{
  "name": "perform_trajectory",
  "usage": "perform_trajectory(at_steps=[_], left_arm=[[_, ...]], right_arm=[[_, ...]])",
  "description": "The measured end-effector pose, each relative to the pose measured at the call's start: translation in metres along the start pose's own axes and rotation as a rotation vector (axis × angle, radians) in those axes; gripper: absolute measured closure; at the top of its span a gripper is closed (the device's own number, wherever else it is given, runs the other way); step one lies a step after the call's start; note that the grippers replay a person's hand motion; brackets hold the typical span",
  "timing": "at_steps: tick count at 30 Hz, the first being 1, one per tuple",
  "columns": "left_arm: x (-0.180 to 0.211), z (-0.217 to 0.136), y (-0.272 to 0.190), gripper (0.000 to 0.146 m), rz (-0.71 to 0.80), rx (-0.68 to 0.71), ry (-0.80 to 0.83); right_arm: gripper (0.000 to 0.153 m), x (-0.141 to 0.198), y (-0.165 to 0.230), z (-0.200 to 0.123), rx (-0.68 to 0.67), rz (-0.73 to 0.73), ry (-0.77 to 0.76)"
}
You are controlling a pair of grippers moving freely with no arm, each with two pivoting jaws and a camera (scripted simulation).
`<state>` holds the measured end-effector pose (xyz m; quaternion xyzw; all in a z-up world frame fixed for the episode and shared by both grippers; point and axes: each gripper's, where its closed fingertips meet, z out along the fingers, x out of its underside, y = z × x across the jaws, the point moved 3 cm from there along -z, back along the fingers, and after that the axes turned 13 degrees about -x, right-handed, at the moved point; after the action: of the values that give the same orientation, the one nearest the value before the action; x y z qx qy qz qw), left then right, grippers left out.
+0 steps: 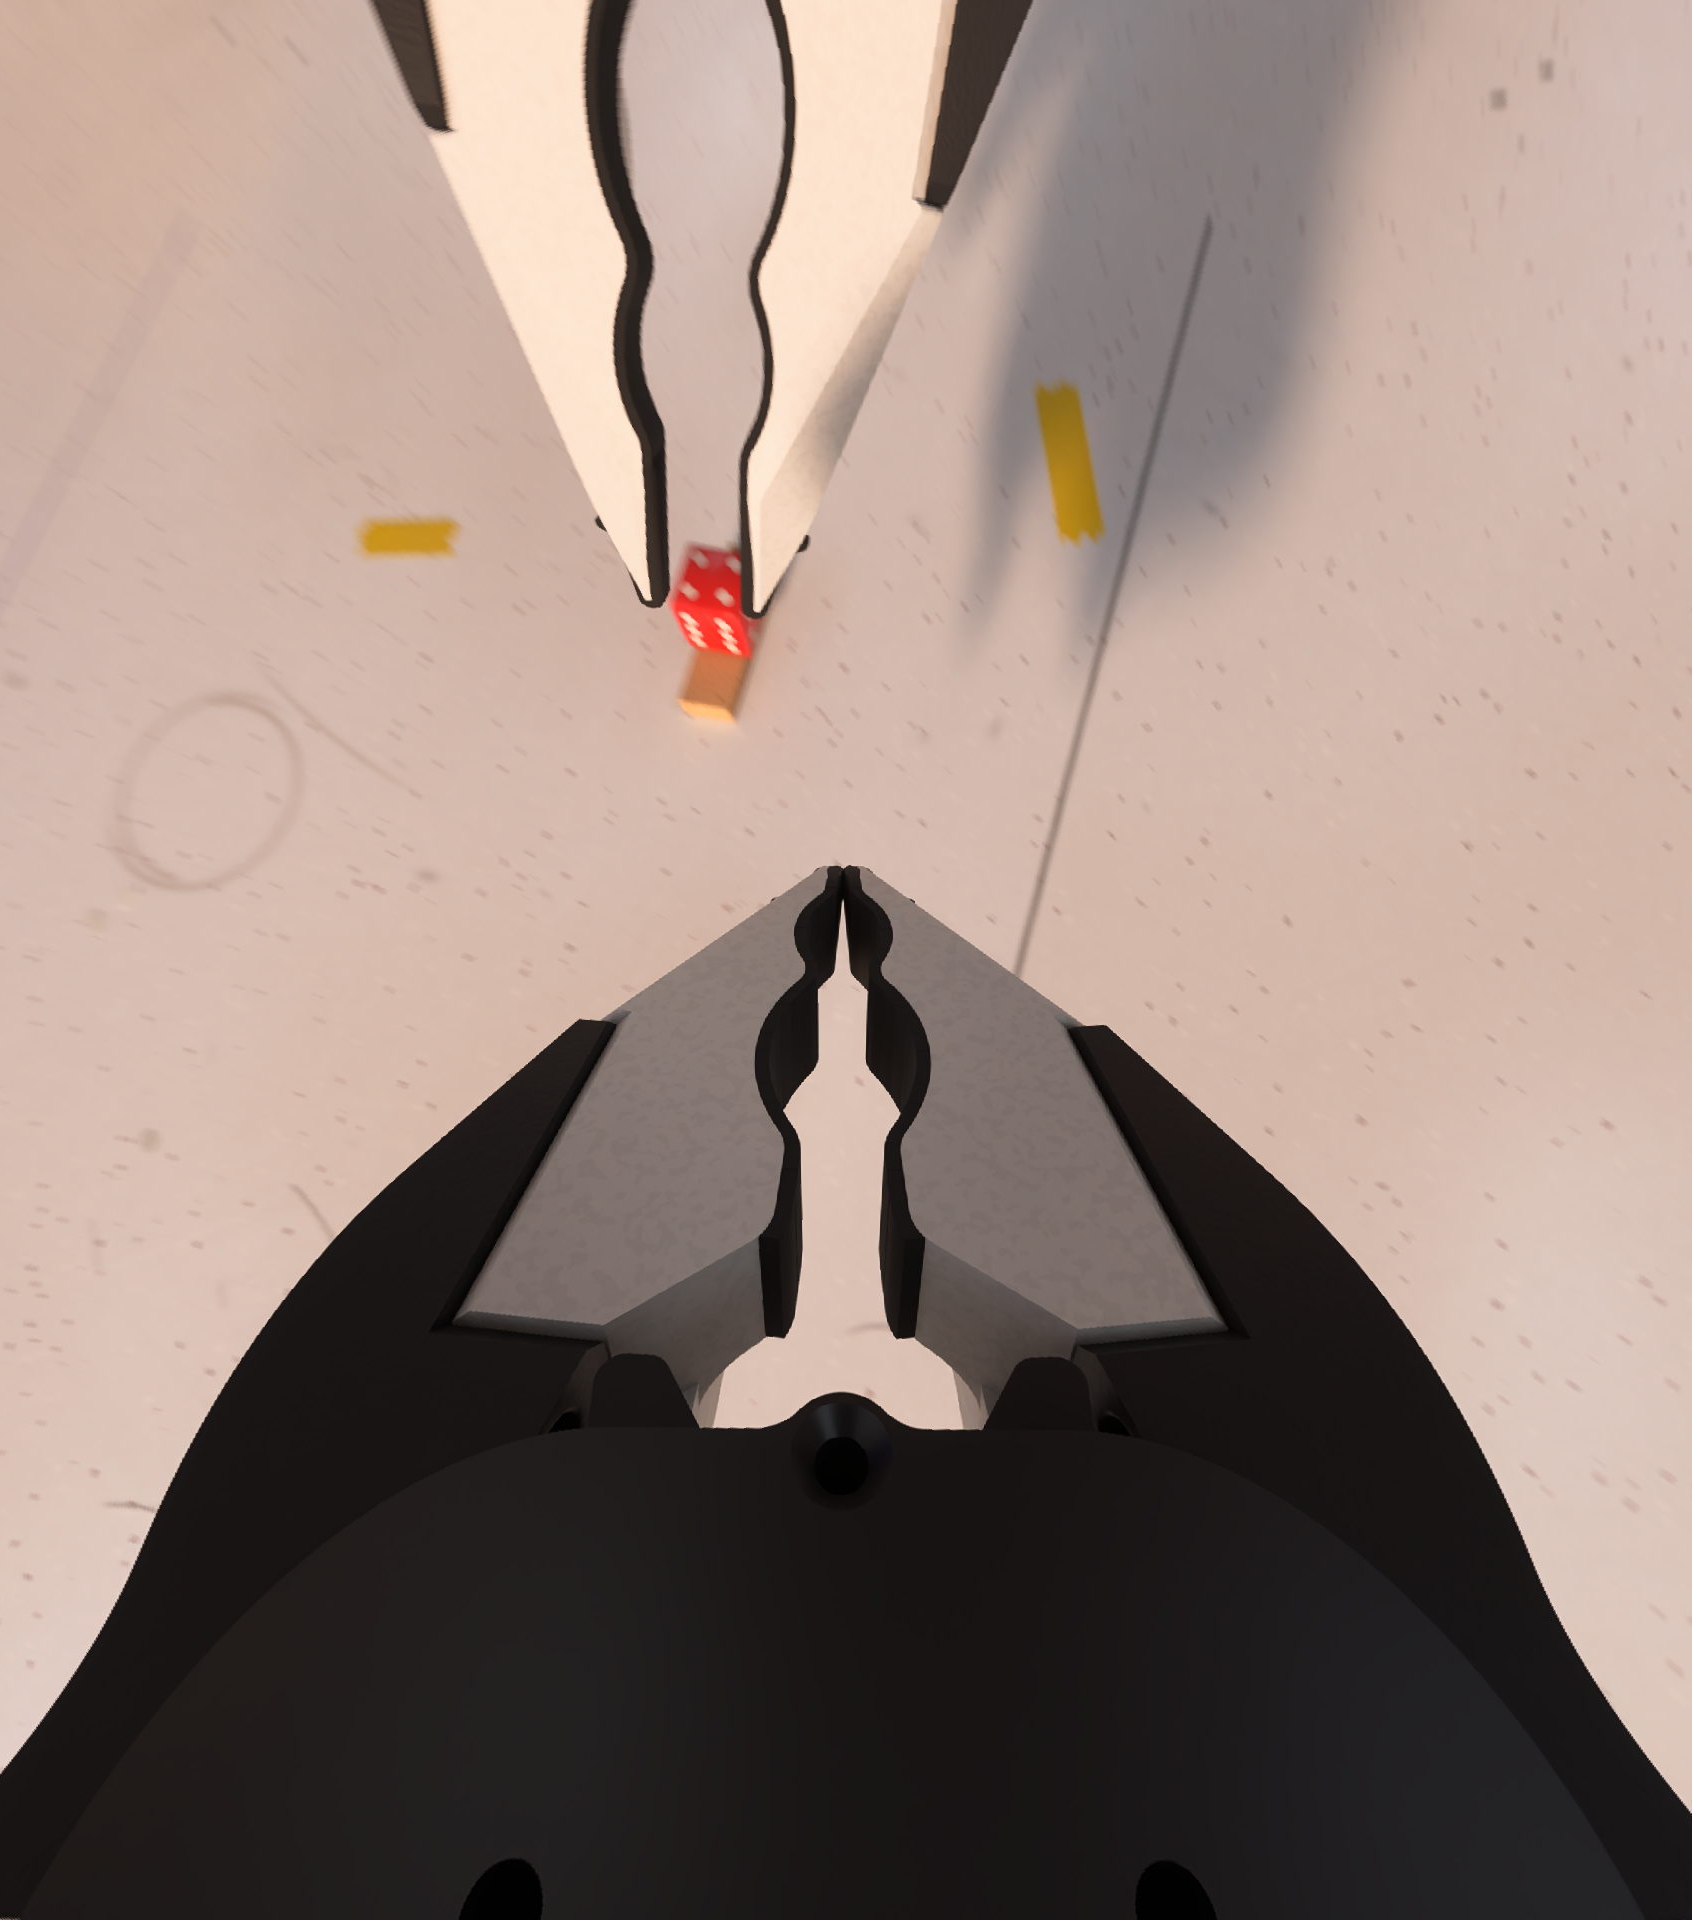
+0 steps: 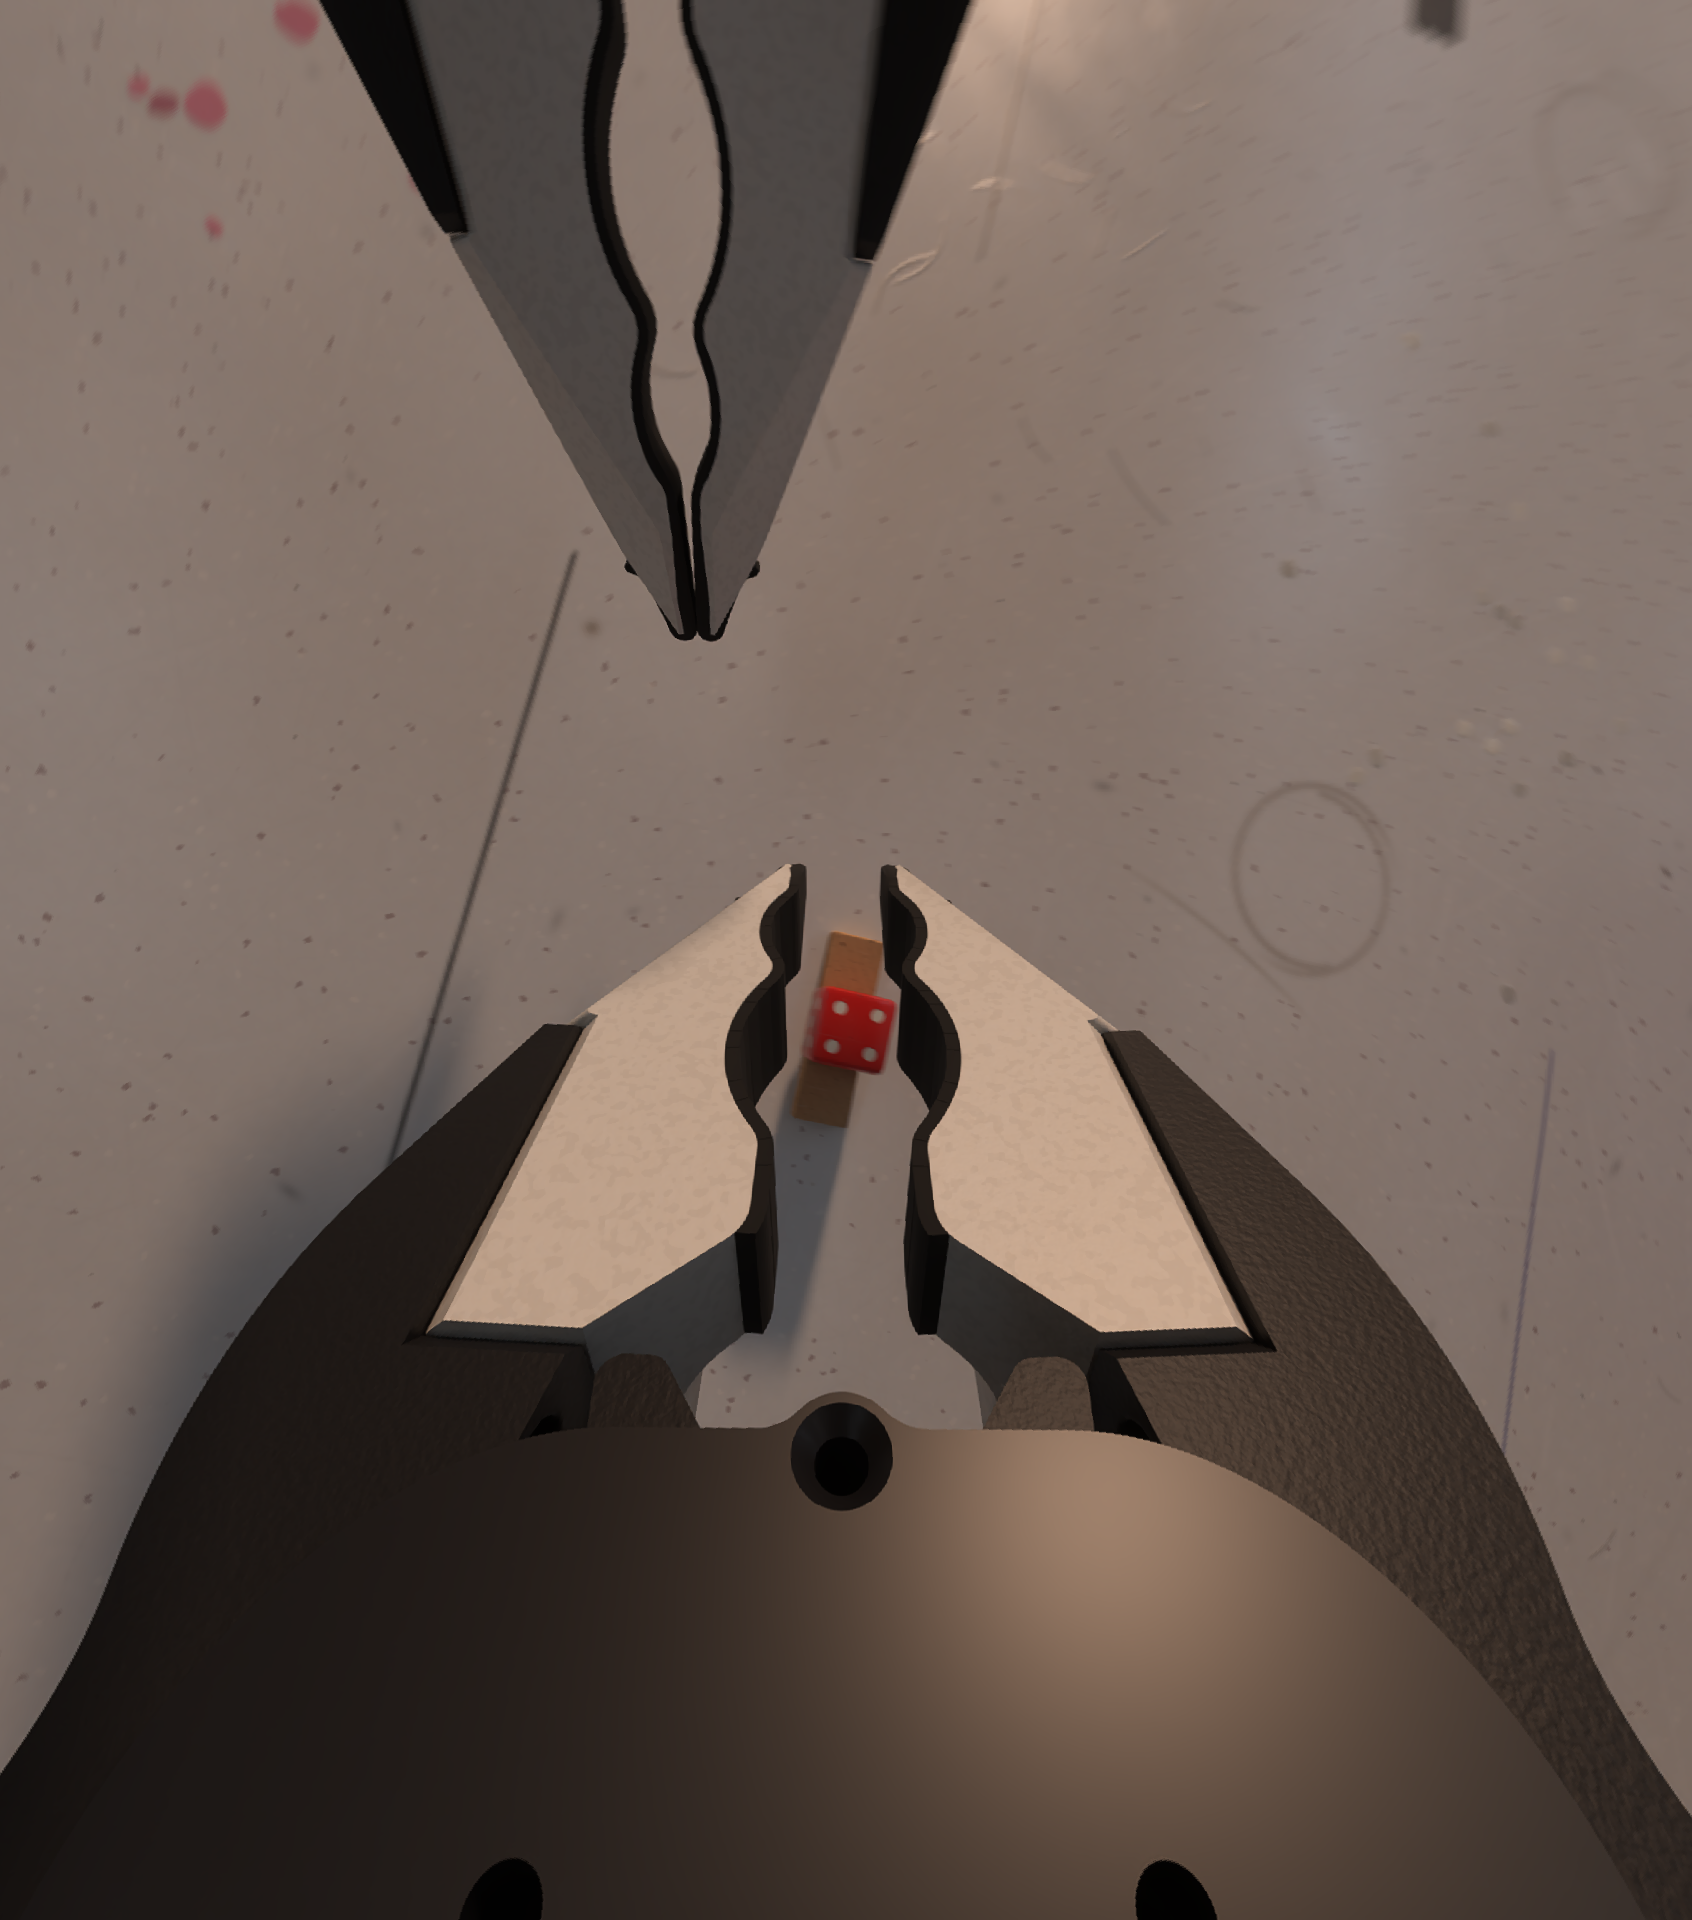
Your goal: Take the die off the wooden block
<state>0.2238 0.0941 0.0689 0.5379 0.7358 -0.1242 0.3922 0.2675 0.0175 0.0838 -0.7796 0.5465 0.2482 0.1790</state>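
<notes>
A red die with white pips sits on a small flat wooden block that lies on the pale table. My right gripper is open, with a finger on each side of the die. In the left wrist view the right gripper comes in from the top. Its tips straddle the die, which is above the block. One tip is close against the die's side; the other shows a small gap. My left gripper is shut and empty, and stays short of the block. It also shows in the right wrist view, opposite the right gripper.
Two yellow tape strips lie on the speckled table beyond and to either side of the block. A thin dark line runs across the table, and a faint ring mark lies to the left. Pink spots mark a far corner.
</notes>
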Motion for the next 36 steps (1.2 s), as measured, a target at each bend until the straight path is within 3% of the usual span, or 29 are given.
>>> perform_trajectory(at_steps=[4, 9, 17, 18, 20, 21, 26, 36], left_arm=[[-0.018, -0.003, 0.024, 0.146, -0.054, -0.062, -0.223], [-0.029, -0.001, 0.042, 0.146, -0.111, -0.035, -0.426], [-0.032, -0.002, 0.039, 0.146, -0.075, -0.038, -0.577], [-0.032, -0.002, 0.041, 0.139, -0.090, -0.048, -0.586], [-0.029, 0.001, 0.046, 0.086, -0.155, -0.061, -0.563], [-0.028, 0.002, 0.046, 0.077, -0.165, -0.045, -0.554], [-0.032, -0.003, 0.046, 0.076, -0.133, -0.069, -0.608], [-0.027, 0.012, 0.050, 0.039, -0.177, -0.090, -0.513]], right_arm=[[0.131, 0.007, -0.017, -0.019, 0.099, 0.041, -0.142], [0.120, 0.016, -0.014, -0.015, 0.091, 0.117, -0.260], [0.113, 0.038, -0.005, 0.011, 0.128, 0.132, -0.188], [0.115, 0.039, -0.004, 0.012, 0.119, 0.134, -0.180], [0.116, 0.041, -0.003, 0.016, 0.091, 0.151, -0.162], [0.116, 0.042, -0.003, 0.017, 0.086, 0.156, -0.157], [0.120, 0.049, -0.004, 0.020, 0.097, 0.159, -0.145], [0.133, 0.048, -0.009, 0.016, 0.153, 0.125, -0.137]])
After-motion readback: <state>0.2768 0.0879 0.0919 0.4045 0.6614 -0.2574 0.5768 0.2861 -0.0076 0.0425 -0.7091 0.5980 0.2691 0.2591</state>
